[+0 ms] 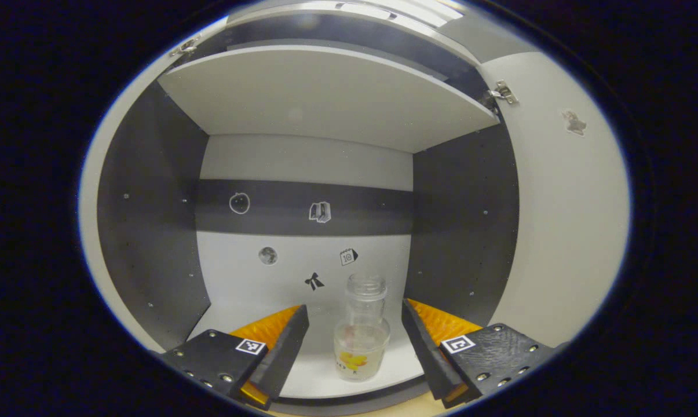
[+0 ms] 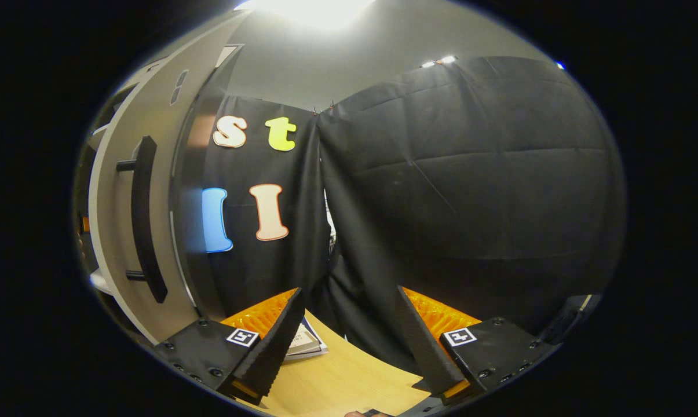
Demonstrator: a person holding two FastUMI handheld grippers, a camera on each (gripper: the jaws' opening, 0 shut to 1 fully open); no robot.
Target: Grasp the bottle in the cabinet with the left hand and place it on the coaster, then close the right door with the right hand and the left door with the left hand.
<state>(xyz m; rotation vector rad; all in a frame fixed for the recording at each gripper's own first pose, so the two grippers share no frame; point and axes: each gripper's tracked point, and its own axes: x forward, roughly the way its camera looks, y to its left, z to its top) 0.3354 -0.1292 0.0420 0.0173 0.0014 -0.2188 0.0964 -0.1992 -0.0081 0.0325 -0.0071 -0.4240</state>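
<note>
I'm lining up the left gripper (image 1: 354,341), spread wide, nothing held, on the clear bottle (image 1: 361,336) standing on the cabinet's bottom shelf (image 1: 233,307). Gonna ease fwd, centred, pinch low. Right gripper (image 2: 349,347) idling, released, nr the right door (image 2: 117,231).

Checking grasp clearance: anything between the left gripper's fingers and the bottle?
Nothing. In the left gripper view the left gripper is open, the clear bottle stands upright between its fingers, and just bare cabinet floor shows on either side.
</note>
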